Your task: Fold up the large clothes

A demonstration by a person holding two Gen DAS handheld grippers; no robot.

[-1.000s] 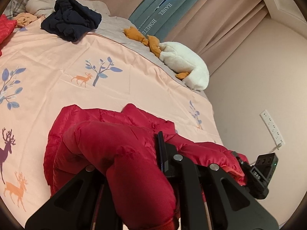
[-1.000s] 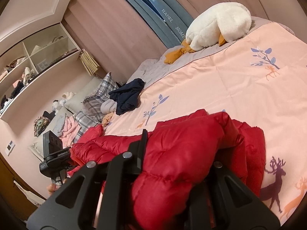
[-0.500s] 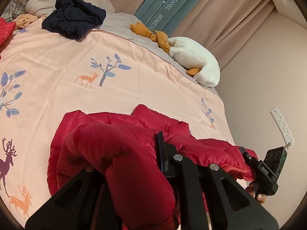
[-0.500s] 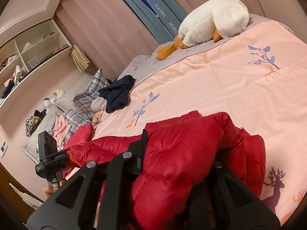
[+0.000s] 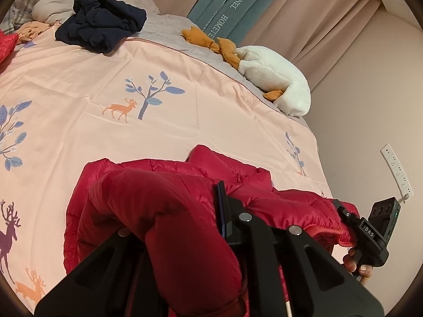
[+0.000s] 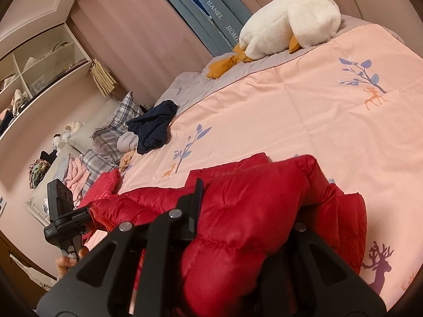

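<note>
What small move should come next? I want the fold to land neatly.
Probably carry both grips forward together over the bedspread and lower the held edge onto the part lying there. The left hand-held gripper and right hand-held gripper each clamp a thick bunch of the red puffer jacket, raised above its remainder on the bed, so the fold looks unfinished.

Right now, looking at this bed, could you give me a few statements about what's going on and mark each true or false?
1. Both grippers, left gripper and right gripper, are clamped on the red puffer jacket. True.
2. The white plush goose lies at the bed's far edge by the curtains. True.
3. The navy garment is neatly folded. False: it is a crumpled heap.
4. The bedcover is plain white. False: it is pink, printed with deer and trees.
</note>
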